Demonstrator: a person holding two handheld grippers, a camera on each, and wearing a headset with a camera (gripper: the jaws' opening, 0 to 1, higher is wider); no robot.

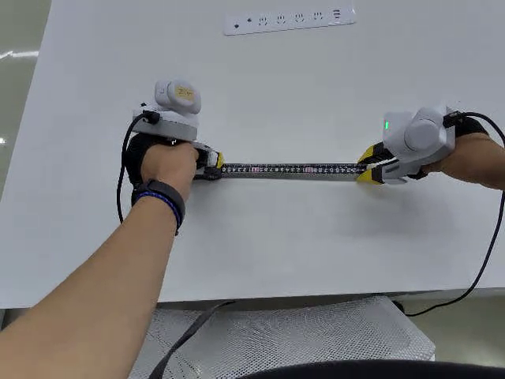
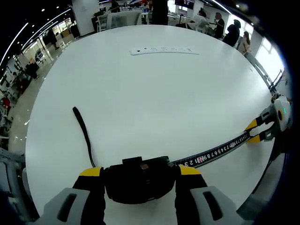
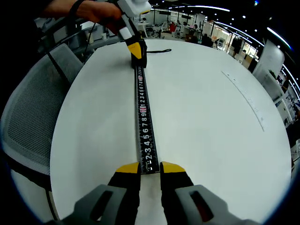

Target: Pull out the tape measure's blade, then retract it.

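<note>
Looking down in the head view, a matt white table [image 1: 316, 87] carries the tape measure across the middle of the frame. The black, blocky tape measure case [image 1: 210, 170] lies at centre left, clamped between the yellow-tipped jaws of the left gripper [image 1: 213, 164]. The dark, flat blade [image 1: 292, 169], printed with pale numerals, runs straight to centre right, where the right gripper [image 1: 367, 168] pinches its free end. A white, oblong power strip [image 1: 288, 19] lies at the top edge. A grey mesh chair [image 1: 316, 339] shows along the bottom.

In the left gripper view, the case [image 2: 138, 180] sits at bottom centre, touching both jaws, which press in on its sides. The blade [image 2: 215, 153] leaves the case toward the right edge and ends between the right gripper's yellow tips [image 2: 257, 131]. A thin black strap [image 2: 83, 133] lies loose on the table at left.

In the right gripper view, the blade [image 3: 143, 112] runs up the centre of the frame, numerals legible. Its end lies between the two yellow jaw tips at bottom centre, which close on its edges. The case [image 3: 139, 60] sits at the upper centre in the left gripper's jaws.
</note>
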